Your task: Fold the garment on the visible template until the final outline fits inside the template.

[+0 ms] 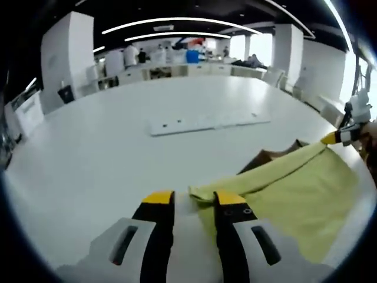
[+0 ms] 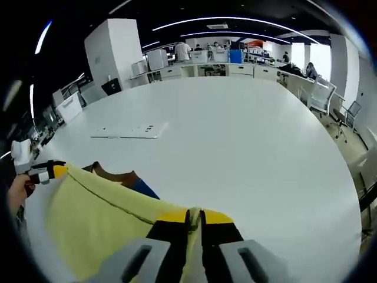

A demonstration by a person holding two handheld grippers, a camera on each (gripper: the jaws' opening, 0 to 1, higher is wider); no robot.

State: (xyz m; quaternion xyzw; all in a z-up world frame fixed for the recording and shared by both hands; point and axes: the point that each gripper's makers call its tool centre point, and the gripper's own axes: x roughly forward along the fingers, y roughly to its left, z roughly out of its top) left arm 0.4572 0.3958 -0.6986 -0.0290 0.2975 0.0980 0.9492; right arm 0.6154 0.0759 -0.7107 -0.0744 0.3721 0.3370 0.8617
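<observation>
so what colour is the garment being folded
Yellow garment, clearest in the right gripper view.

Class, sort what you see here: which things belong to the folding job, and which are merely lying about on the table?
Belongs to the job:
yellow garment
brown template under it
left claw
right claw

Lying about:
flat white panel further along the white table

White table — open office
</observation>
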